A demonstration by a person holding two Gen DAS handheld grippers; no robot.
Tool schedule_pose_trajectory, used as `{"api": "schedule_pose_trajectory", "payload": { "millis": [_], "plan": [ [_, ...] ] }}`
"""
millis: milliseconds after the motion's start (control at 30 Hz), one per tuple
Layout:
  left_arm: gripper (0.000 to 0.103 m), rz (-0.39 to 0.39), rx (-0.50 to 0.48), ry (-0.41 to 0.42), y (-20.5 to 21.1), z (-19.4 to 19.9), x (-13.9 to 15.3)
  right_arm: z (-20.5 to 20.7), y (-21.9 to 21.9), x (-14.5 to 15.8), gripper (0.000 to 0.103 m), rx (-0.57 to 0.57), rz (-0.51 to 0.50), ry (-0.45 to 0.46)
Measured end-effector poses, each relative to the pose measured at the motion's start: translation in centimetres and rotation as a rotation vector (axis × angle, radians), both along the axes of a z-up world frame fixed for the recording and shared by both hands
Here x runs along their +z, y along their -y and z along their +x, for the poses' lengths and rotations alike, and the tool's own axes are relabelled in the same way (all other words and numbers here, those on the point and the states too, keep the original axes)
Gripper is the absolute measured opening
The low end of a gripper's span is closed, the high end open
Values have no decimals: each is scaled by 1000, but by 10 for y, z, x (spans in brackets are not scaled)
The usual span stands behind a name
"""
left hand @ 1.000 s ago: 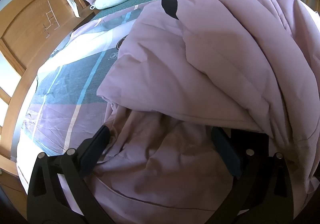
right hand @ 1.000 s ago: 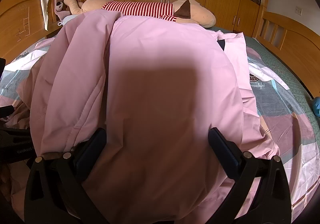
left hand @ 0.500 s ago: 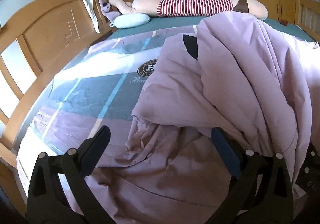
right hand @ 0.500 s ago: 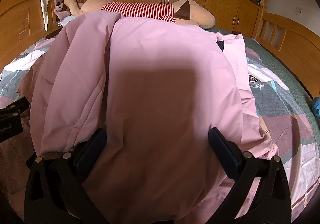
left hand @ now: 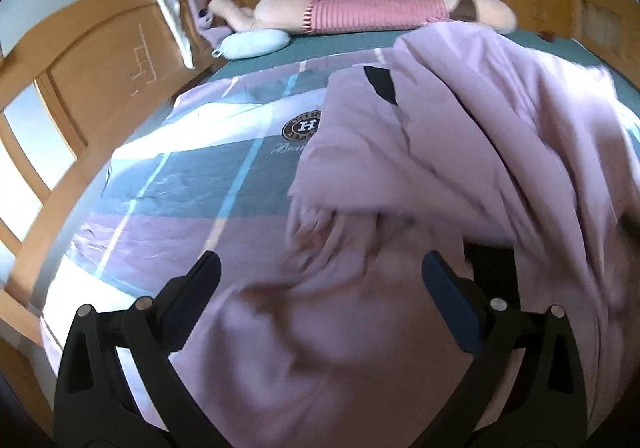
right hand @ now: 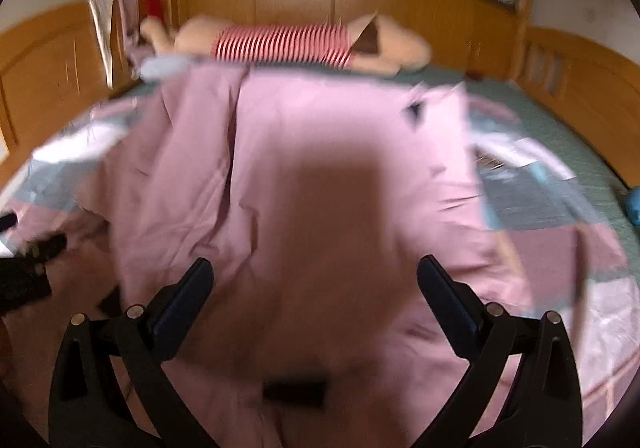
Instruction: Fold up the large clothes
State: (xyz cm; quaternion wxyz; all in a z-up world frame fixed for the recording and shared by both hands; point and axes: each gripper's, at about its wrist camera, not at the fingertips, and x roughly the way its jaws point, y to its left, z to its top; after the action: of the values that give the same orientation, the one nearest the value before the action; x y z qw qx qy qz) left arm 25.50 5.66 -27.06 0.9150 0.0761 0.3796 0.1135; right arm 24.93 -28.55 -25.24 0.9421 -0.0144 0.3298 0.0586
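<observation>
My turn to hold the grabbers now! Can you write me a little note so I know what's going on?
Left gripper: open, holding nothing, over the pink garment.
Right gripper: open, holding nothing, above the same garment.
The garment lies rumpled on the patterned bedsheet, one layer thrown over another.
Done: a rough first fold, it seems.
Left: smooth it out and fold it smaller.

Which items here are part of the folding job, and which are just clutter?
Job:
- pink garment, spread on the bed
- left tongs, open over it
- right tongs, open over it

Lying about:
- striped plush toy
- pale blue cushion
- patchwork bedsheet
- wooden headboard
</observation>
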Motion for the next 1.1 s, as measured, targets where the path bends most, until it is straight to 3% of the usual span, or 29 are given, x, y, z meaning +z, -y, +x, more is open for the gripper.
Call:
{"api": "schedule_pose_trajectory", "payload": {
  "millis": [67,200,300,433,500,733,1033,1067,1100],
  "plan": [
    [101,8,-41,-23,-12,-28,4,-30,15,12,102,-41,-19,4],
    [101,-74,-117,-100,-47,-84,-4,-92,61,7,102,-116,-46,-131],
    [101,-80,-153,-186,-65,-120,-21,-126,103,-11,102,-171,29,-290],
    [101,-185,-193,-217,-76,-146,-29,-152,126,-36,102,-165,143,-436],
    [101,-189,-194,-216,-74,-153,-33,-158,125,-48,102,-132,188,-499],
    [101,-188,-203,-236,-74,-152,-38,-163,112,-56,102,-112,124,-501],
    [101,-290,-226,-311,-80,-148,-50,-174,107,-59,102,-138,71,-522],
    [99,-308,-227,-324,-81,-147,-51,-174,105,-60,92,-132,69,-525],
    [89,-323,-229,-331,-81,-147,-51,-174,103,-59,72,-115,89,-528]
  ]
}}
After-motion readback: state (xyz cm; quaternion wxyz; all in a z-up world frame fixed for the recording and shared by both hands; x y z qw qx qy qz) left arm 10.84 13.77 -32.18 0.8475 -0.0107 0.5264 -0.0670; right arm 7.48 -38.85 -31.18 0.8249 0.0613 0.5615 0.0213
